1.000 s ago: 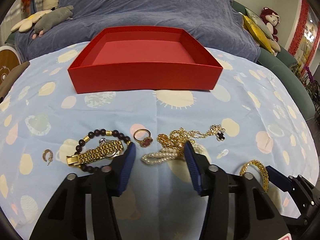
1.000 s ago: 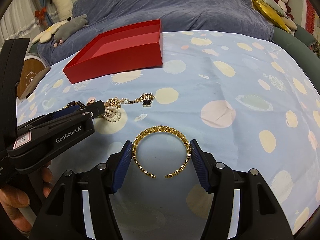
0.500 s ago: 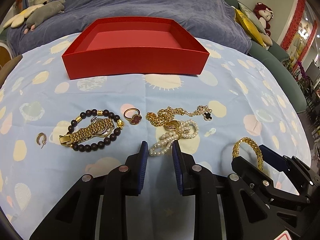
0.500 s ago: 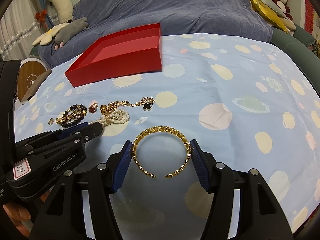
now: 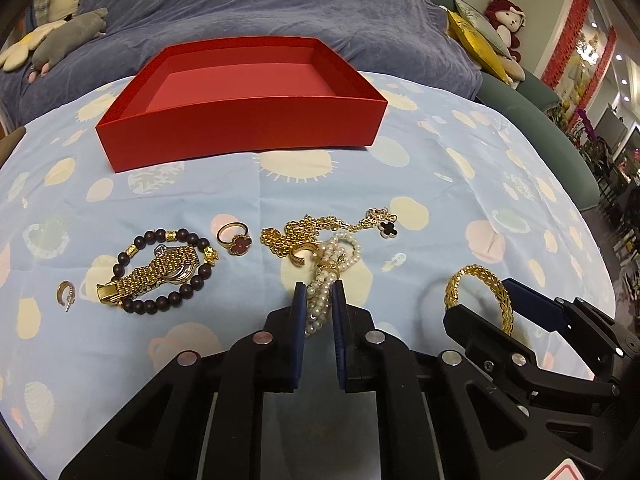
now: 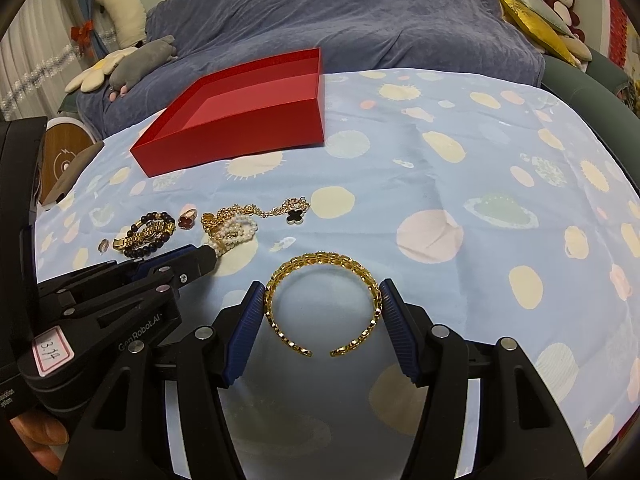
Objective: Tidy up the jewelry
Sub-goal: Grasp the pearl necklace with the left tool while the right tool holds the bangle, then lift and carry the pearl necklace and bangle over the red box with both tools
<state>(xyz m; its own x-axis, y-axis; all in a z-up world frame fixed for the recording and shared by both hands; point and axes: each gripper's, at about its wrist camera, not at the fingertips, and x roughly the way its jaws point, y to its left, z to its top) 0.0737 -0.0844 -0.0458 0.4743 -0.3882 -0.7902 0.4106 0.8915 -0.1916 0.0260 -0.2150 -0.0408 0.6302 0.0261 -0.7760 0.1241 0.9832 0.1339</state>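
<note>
- Pale blue cloth (image 6: 460, 184) printed with cream suns, planets and pink spots covers the work surface.
- Behind it, a sofa under a blue-grey throw (image 6: 360, 20).
- Grey and cream plush toys (image 6: 120, 68) lie at the left end; a white plush (image 6: 120, 4) stands above them.
- Gold cushion (image 5: 476, 40) and red plush monkey (image 5: 505, 20) sit at the right end.
- White curtain (image 6: 28, 64) at far left.
- Red hanging decorations (image 5: 568, 52) and ceiling spotlights on the right.
</note>
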